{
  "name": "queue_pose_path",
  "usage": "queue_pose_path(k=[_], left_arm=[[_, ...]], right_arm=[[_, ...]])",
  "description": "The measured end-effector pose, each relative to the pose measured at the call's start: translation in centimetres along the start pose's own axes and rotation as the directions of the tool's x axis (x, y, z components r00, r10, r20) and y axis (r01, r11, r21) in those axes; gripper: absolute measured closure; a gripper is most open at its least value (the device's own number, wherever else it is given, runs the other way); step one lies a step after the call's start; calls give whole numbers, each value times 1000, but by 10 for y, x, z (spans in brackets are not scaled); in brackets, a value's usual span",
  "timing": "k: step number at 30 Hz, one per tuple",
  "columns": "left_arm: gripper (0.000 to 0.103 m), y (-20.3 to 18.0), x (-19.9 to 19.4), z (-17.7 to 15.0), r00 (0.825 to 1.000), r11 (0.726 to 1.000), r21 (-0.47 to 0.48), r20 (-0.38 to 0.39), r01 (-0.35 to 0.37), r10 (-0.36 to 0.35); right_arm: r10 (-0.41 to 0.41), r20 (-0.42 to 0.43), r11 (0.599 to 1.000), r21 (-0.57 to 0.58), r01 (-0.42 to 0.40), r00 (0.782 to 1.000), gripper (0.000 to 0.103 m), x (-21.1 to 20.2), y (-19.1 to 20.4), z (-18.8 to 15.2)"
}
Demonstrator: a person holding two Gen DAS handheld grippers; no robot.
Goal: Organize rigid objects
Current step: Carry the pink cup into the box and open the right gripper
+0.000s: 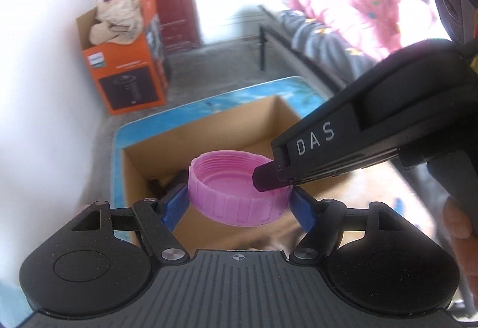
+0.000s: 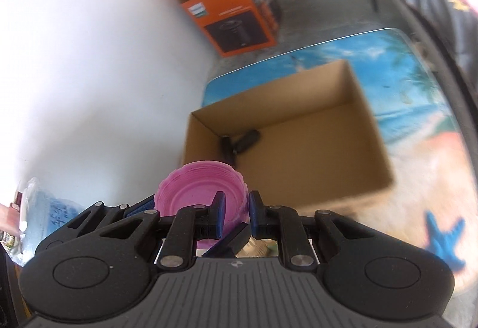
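While the left gripper (image 1: 239, 199) is clamping the pink lid (image 1: 237, 187) across its width, the right gripper (image 2: 234, 216) is pinching the lid's rim. The lid is hanging open-side up, just short of the cardboard box (image 2: 370, 119), which is lying ahead and below.

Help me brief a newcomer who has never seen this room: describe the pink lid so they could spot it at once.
Start at the table with the beach picture, where an open brown cardboard box sits. Above the box's near edge, both grippers hold the pink lid: the left gripper clamps its ribbed sides, the right gripper pinches its rim. It is the only pink, round, threaded thing there, open side up.
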State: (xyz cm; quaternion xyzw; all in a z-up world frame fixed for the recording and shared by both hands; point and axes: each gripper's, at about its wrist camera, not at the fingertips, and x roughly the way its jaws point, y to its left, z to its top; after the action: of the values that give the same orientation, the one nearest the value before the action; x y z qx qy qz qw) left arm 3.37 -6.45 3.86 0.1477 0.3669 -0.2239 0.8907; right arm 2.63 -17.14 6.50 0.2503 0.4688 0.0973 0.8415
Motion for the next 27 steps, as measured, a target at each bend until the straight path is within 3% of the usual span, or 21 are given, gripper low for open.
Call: queue_pose_path(k=[5,11,18,27], left_arm=[[30,19,40,10,995,998,-33,-90,-52,49],[30,42,85,16,973,995,-47,-219,-91,78],[30,56,134,22,928,991,-68,-364,-114,81],[30,46,155,7,870,994,-42,-489,-97,64]], right_arm=[[44,-100,999,-27,-47,994,85,59,-2,32],[75,-246,996,-35,-86,966,85,128,-12,56],[72,-383,993,-56,-101,921,85,187,-22,66],[30,-519,990,-105,-99,854,85,233,-37,60]])
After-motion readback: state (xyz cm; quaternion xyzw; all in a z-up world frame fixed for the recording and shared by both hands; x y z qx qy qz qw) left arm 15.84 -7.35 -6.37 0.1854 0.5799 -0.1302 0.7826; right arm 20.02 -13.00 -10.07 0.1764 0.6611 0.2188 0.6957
